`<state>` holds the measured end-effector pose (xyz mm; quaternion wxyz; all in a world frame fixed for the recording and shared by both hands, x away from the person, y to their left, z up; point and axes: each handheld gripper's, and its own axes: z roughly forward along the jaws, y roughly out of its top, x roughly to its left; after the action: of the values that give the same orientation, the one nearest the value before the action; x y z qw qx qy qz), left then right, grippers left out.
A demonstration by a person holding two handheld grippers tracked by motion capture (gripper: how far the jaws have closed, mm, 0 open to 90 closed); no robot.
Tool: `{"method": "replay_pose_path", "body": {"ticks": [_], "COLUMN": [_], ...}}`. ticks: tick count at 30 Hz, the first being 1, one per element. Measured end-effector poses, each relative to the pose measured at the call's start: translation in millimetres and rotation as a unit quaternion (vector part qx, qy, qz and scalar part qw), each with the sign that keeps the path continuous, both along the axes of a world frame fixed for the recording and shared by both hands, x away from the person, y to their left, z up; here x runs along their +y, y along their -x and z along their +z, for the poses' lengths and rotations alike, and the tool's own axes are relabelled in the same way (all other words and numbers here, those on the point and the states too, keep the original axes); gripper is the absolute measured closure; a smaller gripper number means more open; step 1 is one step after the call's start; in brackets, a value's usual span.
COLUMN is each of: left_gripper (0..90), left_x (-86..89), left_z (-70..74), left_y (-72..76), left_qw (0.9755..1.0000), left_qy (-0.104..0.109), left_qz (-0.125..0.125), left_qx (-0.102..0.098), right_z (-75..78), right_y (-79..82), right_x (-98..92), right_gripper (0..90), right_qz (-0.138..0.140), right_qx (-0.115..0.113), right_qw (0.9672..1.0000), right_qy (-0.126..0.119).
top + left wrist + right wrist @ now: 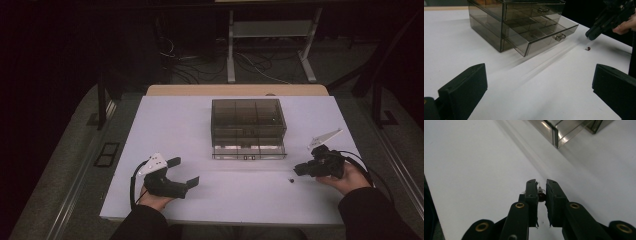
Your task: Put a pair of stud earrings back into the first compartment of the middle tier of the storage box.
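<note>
A smoky clear drawer cabinet [248, 120] stands mid-table, its bottom drawer [541, 37] pulled out toward me. A tiny dark bulb-like part [291, 179] lies on the white board to the right of the drawer. My right gripper [297, 170] hovers just over it, tips pointing left. In the right gripper view the part [541, 194] shows through the narrow gap between the jaws, which are only slightly apart and not touching it. My left gripper [186, 171] rests at the front left, jaws wide open and holding nothing, facing the cabinet.
The white board [165, 125] covers the tabletop. Cables and a stand's legs [270, 55] lie on the floor beyond the far edge. Bare board lies between the two grippers and in front of the drawer.
</note>
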<state>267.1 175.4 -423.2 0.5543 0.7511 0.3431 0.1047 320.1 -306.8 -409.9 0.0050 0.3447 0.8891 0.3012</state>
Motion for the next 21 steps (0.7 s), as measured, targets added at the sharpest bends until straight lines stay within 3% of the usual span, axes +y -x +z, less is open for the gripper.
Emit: {"method": "replay_pose_path", "body": {"ticks": [14, 21], "left_gripper": [0.0, 0.0], "left_x": [-0.2, -0.2], "left_z": [-0.2, -0.2], "left_y": [0.2, 0.2], "left_qw": [1.0, 1.0], "left_qy": [0.0, -0.001], "left_qz": [-0.001, -0.002], "left_qx": [0.0, 0.0], "right_z": [30.5, 49.0], "right_y": [0.4, -4.2], "right_x": [0.5, 9.8], "right_gripper": [79.1, 79.1], "right_qz": [0.009, 0.023], "right_qx": [-0.026, -0.042], "right_qw": [0.9995, 0.9987], "right_qy": [-0.013, -0.015]}}
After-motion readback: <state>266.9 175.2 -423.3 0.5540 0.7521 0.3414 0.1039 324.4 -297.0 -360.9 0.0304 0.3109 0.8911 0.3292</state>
